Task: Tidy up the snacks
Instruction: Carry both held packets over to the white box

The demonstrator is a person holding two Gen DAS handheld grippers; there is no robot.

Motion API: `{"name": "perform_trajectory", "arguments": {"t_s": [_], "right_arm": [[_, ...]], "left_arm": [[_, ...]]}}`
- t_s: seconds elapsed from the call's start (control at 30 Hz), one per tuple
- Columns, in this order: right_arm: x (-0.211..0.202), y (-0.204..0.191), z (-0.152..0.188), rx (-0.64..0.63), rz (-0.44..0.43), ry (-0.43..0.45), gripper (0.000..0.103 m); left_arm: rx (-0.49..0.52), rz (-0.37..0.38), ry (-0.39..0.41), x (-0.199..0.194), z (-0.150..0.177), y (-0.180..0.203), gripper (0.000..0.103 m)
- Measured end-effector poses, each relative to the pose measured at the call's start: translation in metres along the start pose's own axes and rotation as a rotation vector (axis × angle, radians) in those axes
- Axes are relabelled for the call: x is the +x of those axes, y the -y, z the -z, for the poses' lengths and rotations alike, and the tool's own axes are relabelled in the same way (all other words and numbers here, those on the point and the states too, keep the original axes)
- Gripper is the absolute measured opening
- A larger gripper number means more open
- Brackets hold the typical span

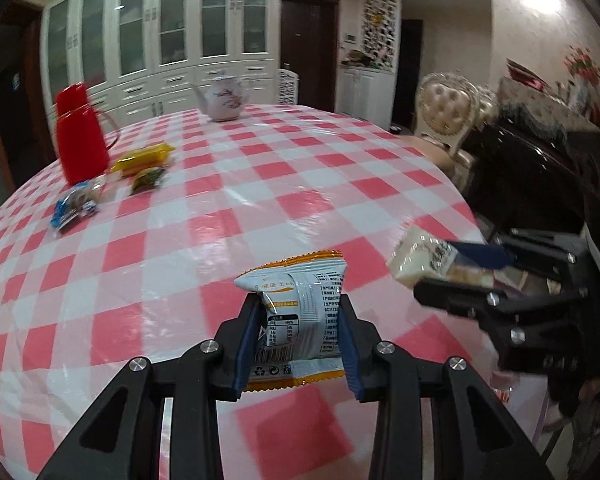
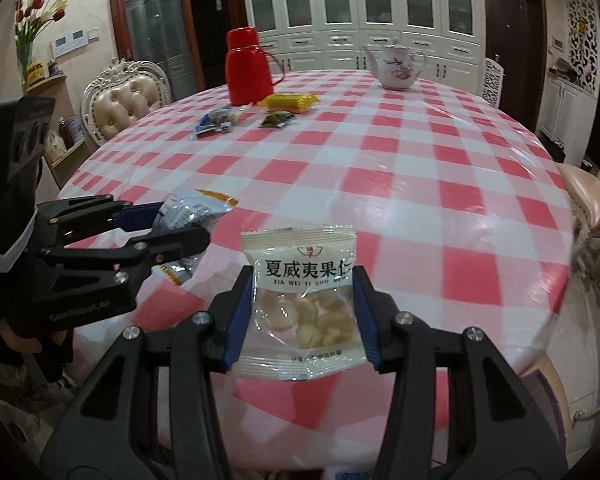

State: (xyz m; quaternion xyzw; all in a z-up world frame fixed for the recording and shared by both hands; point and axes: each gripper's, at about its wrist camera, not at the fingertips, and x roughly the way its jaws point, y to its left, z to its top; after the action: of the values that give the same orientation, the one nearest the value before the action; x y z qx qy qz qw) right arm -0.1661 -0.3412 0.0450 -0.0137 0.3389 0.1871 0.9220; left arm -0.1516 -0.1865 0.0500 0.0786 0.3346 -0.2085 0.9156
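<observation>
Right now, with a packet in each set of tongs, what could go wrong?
Both packets are pinched only by their soft sides: the white-and-orange snack packet in the left tongs and the macadamia nut packet in the right tongs might slip. The tongs also hang close together and could collide.

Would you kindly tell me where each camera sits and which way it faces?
Left wrist: on the left gripper, looking along its fingers, which hold an orange-edged packet, across the checked table; right gripper at right.
Right wrist: on the right gripper, which holds a nut packet; left gripper at left.
Shared: red flask, teapot.
</observation>
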Motion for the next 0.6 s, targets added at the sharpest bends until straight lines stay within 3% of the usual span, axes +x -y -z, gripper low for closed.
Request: {"name": "perform_trajectory", "arguments": {"t_s": [0.6], "right_arm": [[-0.054,0.09,0.041,0.1,0.148,0.002,0.052]], "left_arm": [[0.245,0.138,-0.046,0.011,0.007,0.099,0.038]]}}
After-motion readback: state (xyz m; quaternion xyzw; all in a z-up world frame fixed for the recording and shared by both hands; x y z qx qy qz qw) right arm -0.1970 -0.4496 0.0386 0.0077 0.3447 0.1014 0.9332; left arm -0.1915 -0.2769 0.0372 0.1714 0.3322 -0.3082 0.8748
